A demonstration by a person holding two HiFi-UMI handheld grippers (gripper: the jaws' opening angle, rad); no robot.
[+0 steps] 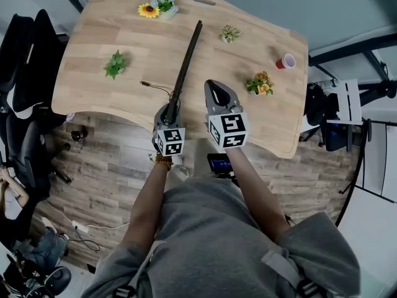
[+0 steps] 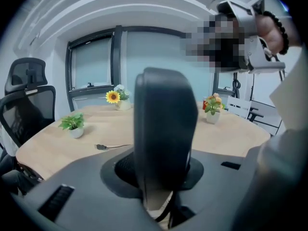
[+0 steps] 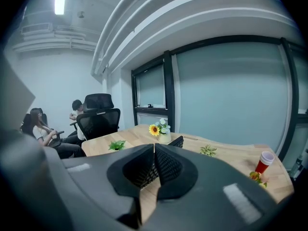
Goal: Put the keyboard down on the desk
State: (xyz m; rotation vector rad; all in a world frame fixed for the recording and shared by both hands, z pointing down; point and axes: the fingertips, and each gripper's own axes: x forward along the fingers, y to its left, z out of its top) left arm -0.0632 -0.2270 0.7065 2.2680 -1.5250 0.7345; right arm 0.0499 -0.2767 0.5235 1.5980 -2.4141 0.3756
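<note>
1. The left tongs point(image 1: 172, 104) are gripping the near end of the keyboard point(image 1: 186, 58). The jaws are standing part-way apart, and their pads are pressing on the keyboard's two faces.
2. The keyboard is standing on its long edge, so from the head view it is showing only as a thin dark bar. It is running away from the person over the middle of the counter point(image 1: 124, 101). Whether its lower edge is touching the counter cannot be told.
3. The right tongs point(image 1: 215, 89) are hanging just to the right of the keyboard's near end, apart from it. Their jaws are lying fully together with nothing between them.
4. A thin cable point(image 1: 155, 87) is lying on the counter, left of the keyboard's near end and running toward it.
5. Other items are sitting on the counter, all well apart from the keyboard:
   - a sunflower pot point(image 1: 155, 8) at the far edge
   - a small green plant point(image 1: 115, 64) to the left
   - a pale plant point(image 1: 230, 34) to the right
   - an orange-flowered pot point(image 1: 260, 84) near the right tongs
   - a red cup point(image 1: 286, 61) toward the right edge
6. Black office chairs point(image 1: 25, 73) are standing off the counter's left side.
</note>
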